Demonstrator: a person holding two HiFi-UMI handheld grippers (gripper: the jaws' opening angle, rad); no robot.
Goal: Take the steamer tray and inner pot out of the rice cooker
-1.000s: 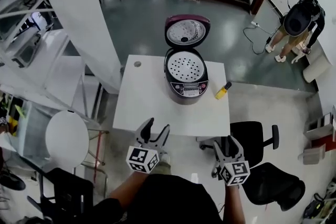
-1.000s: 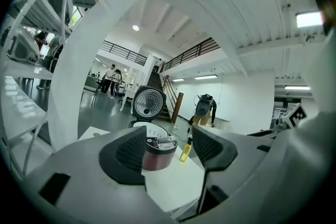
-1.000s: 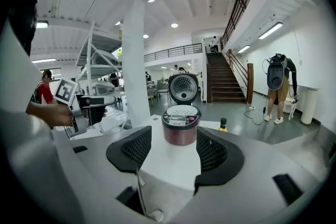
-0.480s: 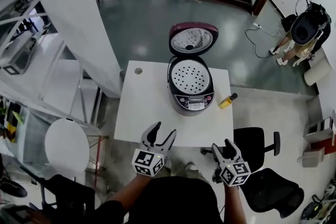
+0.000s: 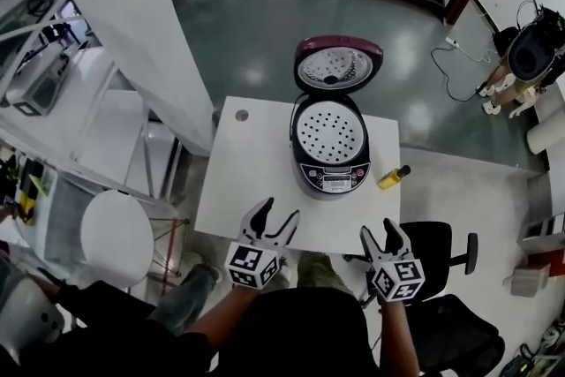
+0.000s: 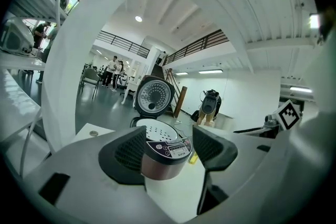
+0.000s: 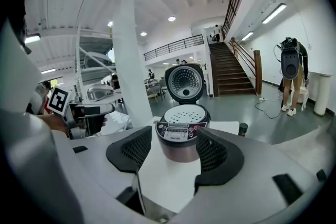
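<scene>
We hold both tools off the table's 6 o'clock edge, well short of the cooker. Our left gripper (image 5: 275,213) has its jaws spread with nothing between them. The right gripper (image 5: 380,231) is likewise spread and empty, so each is ready to close on a rim. The rice cooker (image 5: 330,150) stands on the white table (image 5: 247,181) toward its 1 o'clock corner, with the control panel turned to 6 o'clock, facing us. Its lid (image 5: 337,66) is tipped up and back at 12 o'clock, which leaves the mouth free from above. The perforated steamer tray (image 5: 328,130) sits in that mouth. The inner pot must lie under it, hidden, so we judge the tray comes out first. A small yellow bottle (image 5: 393,178) lies just beside the cooker at 4 o'clock, worth avoiding on the right-hand reach
</scene>
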